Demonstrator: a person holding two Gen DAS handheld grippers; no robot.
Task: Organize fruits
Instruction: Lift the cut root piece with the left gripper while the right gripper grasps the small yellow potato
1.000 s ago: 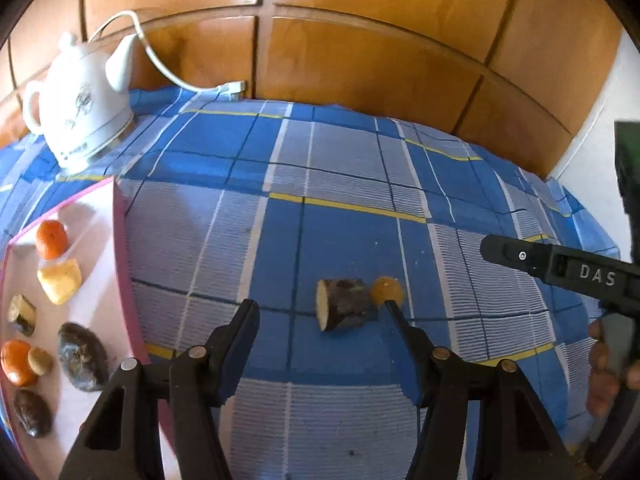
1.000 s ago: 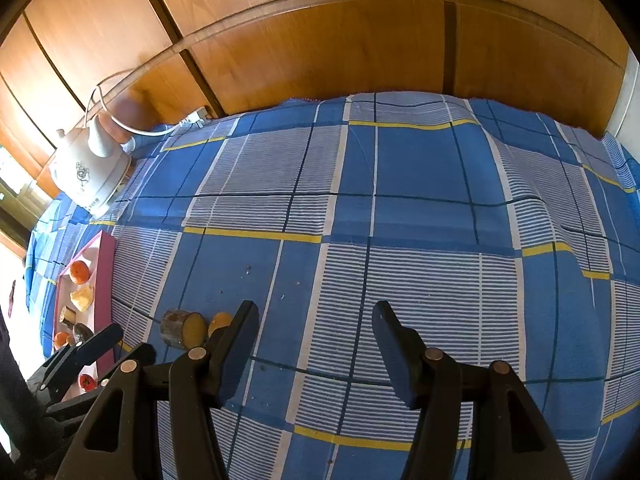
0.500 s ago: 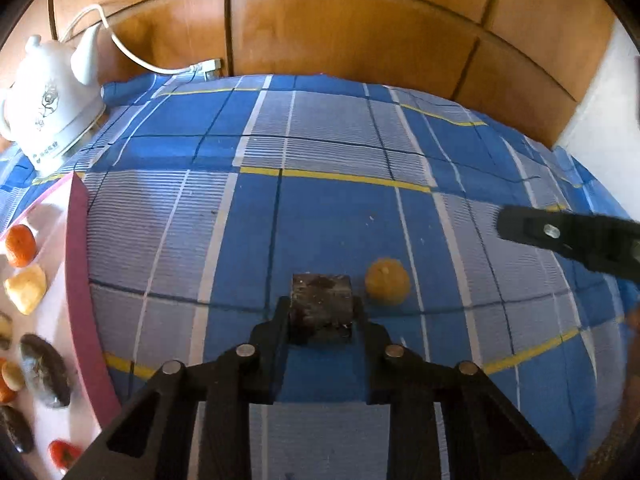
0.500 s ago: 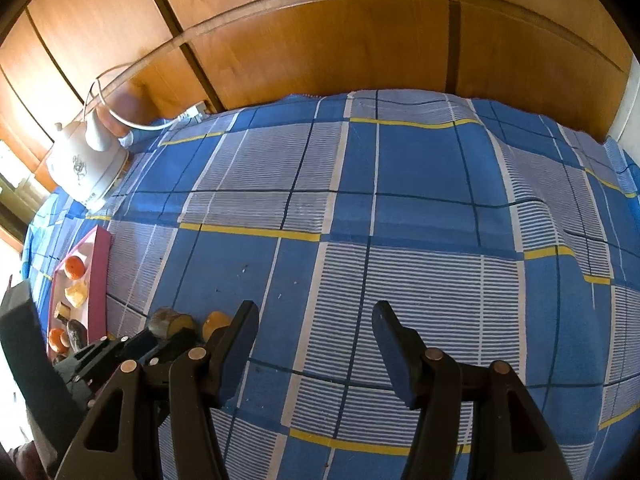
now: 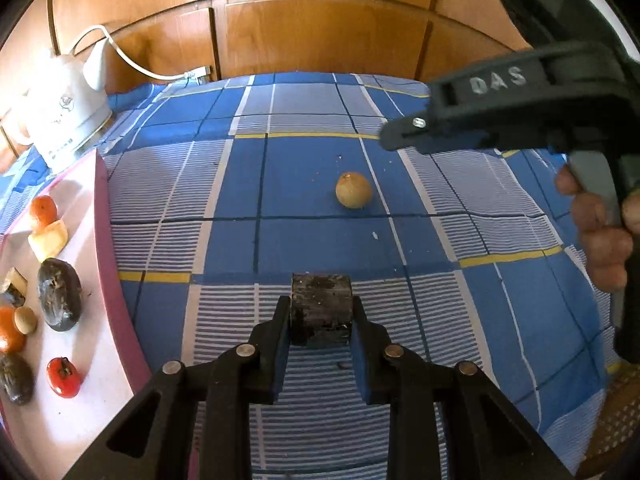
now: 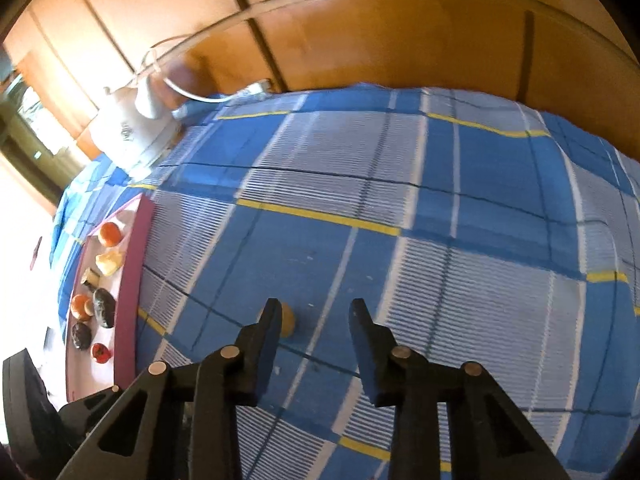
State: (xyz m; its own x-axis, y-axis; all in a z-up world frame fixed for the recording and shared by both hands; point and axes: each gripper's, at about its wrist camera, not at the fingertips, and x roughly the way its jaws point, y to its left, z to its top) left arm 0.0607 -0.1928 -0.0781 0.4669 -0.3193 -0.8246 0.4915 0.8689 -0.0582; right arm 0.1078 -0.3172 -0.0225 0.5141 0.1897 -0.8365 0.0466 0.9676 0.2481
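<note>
Tray [image 5: 108,288] – eight fruits; cloth [image 5: 320,168] – one yellow fruit [image 5: 353,195]; one kettle [image 5: 66,116]

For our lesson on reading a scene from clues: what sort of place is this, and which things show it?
Probably a home room: a white electric kettle with its cord, wooden wall panels, and a blue checked cloth under a pink tray of fruit.

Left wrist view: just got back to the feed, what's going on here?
The left gripper is shut on a dark cylindrical fruit chunk, held just above the blue checked cloth. The right gripper is open and poised over the small round yellow fruit lying alone on the cloth. The pink-rimmed tray on the left holds the other pieces: oranges, dark fruits, a red one. A white kettle stands behind it.
</note>
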